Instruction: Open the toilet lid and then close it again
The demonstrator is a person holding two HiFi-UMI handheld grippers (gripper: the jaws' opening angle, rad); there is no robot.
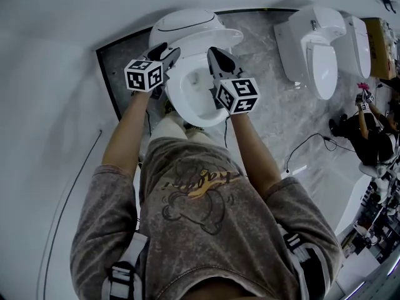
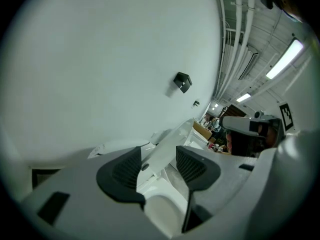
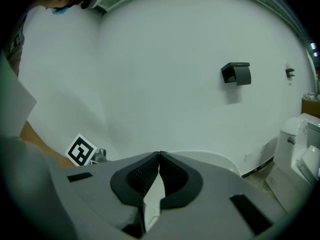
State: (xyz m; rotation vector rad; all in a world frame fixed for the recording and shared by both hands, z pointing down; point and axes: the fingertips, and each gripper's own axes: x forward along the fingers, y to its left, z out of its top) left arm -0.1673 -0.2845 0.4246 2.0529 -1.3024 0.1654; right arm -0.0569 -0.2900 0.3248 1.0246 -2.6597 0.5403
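Observation:
A white toilet [image 1: 194, 95] stands right in front of me, its lid [image 1: 187, 24] raised towards the wall above the open bowl. My left gripper [image 1: 165, 55] is at the lid's left side. In the left gripper view this gripper [image 2: 157, 156] is open, and the lid's white edge [image 2: 167, 144] runs between the pads without being pressed. My right gripper [image 1: 217, 58] is at the lid's right rim. In the right gripper view its tips [image 3: 159, 156] meet, so it is shut, with the toilet's curved white top [image 3: 212, 159] just behind them.
A second toilet [image 1: 322, 49] stands at the right, beside another person [image 1: 369, 136] and a floor cable [image 1: 306, 144]. A black holder [image 3: 236, 73] hangs on the white wall. My own legs stand close against the bowl's front.

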